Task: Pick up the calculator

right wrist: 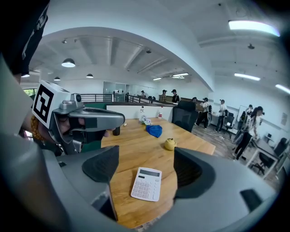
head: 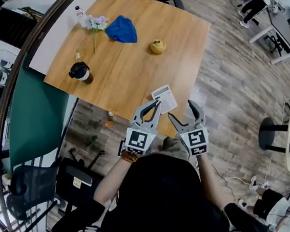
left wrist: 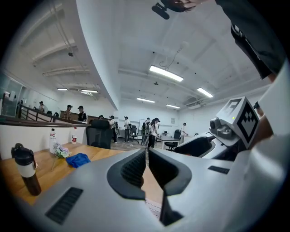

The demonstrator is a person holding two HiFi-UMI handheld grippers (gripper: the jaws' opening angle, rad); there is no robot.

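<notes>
Right tongs (head: 180, 109) gape near calculator (head: 165, 98); lidded bottle (head: 80, 71) stands apart

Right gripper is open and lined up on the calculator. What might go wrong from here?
The calculator lies flat near the edge of the table, so a glancing jaw could slide it off. It looks thin; the open right gripper may scrape the wood rather than catch its sides. The shut left gripper sits close beside and could bump it.

Calculator (head: 164, 98) on table (head: 134, 68) — near edge.
</notes>
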